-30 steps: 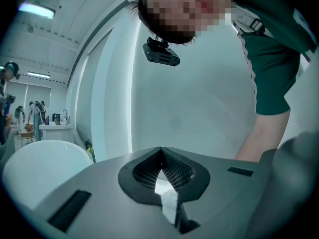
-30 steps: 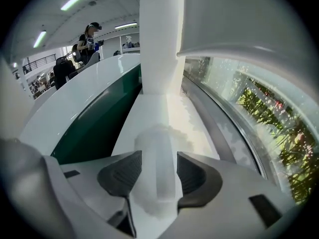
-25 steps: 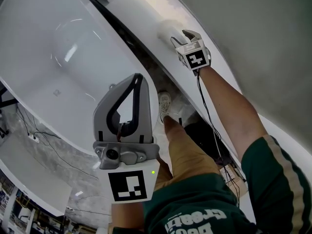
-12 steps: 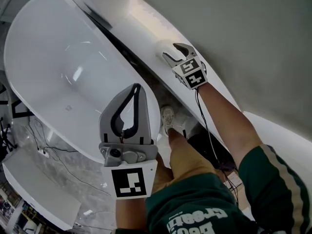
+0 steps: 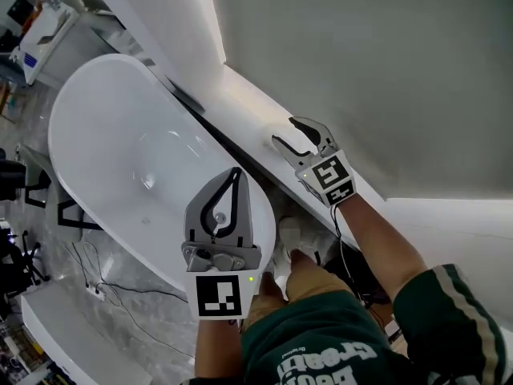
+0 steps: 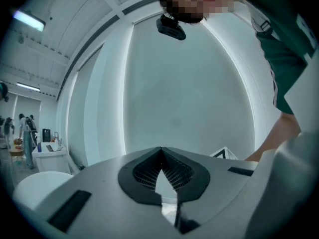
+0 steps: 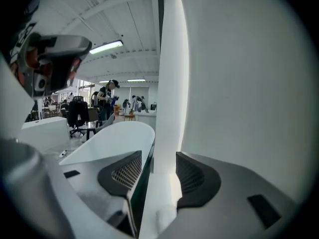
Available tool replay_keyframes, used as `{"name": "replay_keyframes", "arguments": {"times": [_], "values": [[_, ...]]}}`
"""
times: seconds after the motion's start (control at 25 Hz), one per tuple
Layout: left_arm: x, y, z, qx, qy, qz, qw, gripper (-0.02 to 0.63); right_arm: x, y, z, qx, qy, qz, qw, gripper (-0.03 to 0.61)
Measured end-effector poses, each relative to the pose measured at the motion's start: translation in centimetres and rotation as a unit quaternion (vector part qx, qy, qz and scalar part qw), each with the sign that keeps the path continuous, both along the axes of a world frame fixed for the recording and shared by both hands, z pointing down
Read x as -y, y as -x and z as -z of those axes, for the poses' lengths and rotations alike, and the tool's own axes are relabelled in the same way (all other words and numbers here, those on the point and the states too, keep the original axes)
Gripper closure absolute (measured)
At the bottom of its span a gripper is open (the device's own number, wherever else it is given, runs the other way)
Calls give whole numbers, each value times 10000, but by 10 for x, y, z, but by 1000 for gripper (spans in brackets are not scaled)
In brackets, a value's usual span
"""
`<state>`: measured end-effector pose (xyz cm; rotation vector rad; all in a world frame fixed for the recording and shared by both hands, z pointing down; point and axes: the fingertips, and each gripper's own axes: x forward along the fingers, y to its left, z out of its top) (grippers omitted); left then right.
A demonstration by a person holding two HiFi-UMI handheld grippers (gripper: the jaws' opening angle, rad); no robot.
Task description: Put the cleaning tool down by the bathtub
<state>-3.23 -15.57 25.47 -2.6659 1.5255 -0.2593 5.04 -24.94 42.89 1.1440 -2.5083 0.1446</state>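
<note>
Seen from above, a white bathtub (image 5: 120, 135) fills the left of the frame; a white ledge (image 5: 240, 95) runs diagonally beside it, below a plain grey wall (image 5: 361, 70); a dark gap separates the tub's rim from the ledge. The right gripper (image 5: 282, 131), just right of centre, hovers over the ledge with its jaws spread wide apart, gripping nothing. In the right gripper view, a pale, soft-looking lump, the cleaning tool (image 7: 165, 218), lies on the ledge at the bottom centre of the frame, low between the parted jaws and beside the tub; its outline is hard to separate from the white ledge. The left gripper (image 5: 235, 175), lower centre, is held over the tub's near rim; its jaw tips meet, leaving only a teardrop gap between the pads, with nothing in it. A green sleeve (image 5: 449, 311) shows at the lower right.
</note>
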Motion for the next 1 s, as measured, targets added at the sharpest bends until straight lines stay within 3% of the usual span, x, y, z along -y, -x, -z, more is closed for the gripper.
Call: {"name": "replay_keyframes", "arguments": {"times": [0.08,0.24,0.44,0.8,1.0], "values": [[-8,-1,10,48,-1,-70,10000,612,-10,-3,43,151,-313,-78,9994,359],[-27,7,27,-241,88,-48,9997,612,-40,-2,115,539,-763,-179,9955,357],[-44,1,58,-175,-205,-303,9992,612,-93,-3,184,774,-1239,-226,9890,359],[-77,-26,131,-388,-787,-838,9926,612,-162,-19,278,1017,-1927,-304,9755,359],[-87,-36,147,-441,-847,-1012,9903,612,-180,-15,313,1109,-2287,-280,9668,361]]}}
